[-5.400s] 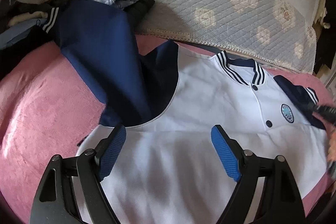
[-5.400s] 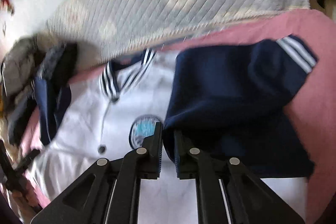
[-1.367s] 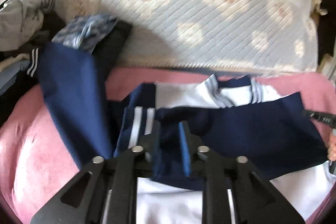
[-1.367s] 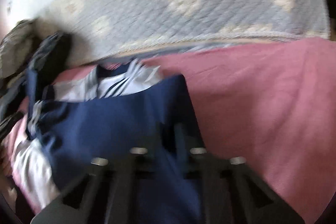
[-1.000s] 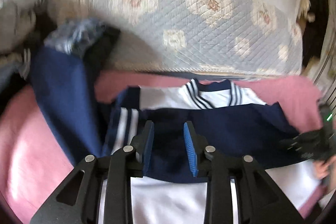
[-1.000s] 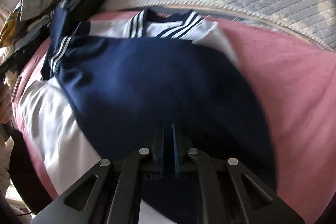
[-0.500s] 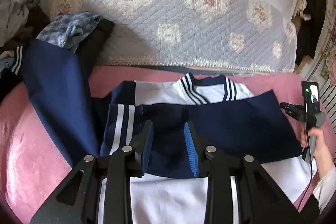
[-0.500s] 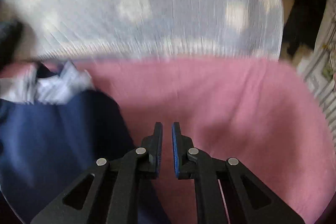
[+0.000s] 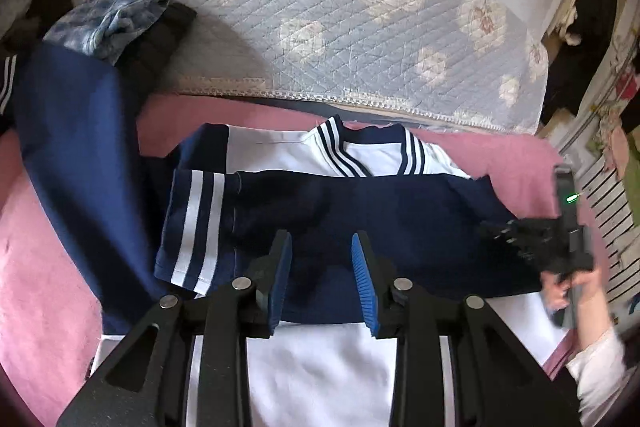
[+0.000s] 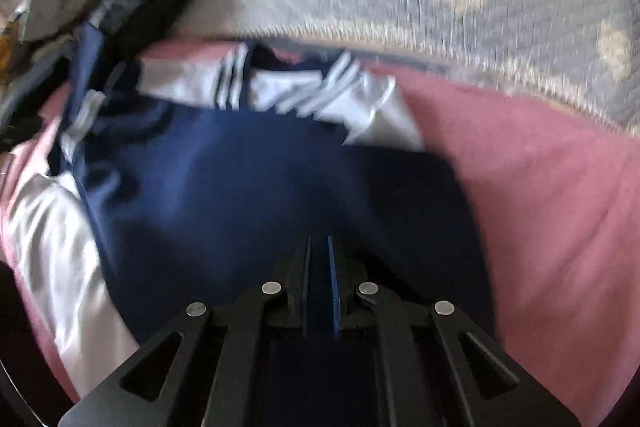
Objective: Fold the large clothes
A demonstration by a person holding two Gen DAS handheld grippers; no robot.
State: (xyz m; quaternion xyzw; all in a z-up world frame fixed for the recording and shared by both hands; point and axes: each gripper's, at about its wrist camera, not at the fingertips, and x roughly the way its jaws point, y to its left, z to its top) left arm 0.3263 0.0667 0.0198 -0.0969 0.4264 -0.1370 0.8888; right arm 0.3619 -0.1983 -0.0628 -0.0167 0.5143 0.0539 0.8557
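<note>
A white jacket (image 9: pixel 320 355) with navy sleeves lies face up on the pink bed. One navy sleeve (image 9: pixel 360 215) is folded across the chest, its striped cuff (image 9: pixel 196 227) at the left. The other navy sleeve (image 9: pixel 72 147) stretches out to the far left. My left gripper (image 9: pixel 320 267) is open and empty, just above the folded sleeve. My right gripper (image 10: pixel 319 267) hovers over the folded sleeve (image 10: pixel 248 195) near the shoulder, jaws almost together with a narrow gap; the view is blurred. It also shows in the left wrist view (image 9: pixel 536 239), held by a hand.
A quilted floral cover (image 9: pixel 360 27) lies along the far side of the pink bed sheet (image 9: pixel 40 287). A pile of other clothes (image 9: pixel 112 19) sits at the far left. Furniture and hanging items (image 9: pixel 600 67) stand at the right.
My left gripper let go of the sleeve's cuff end and opened a little. My right gripper swung off to the pink sheet at the right, then came back over the folded sleeve.
</note>
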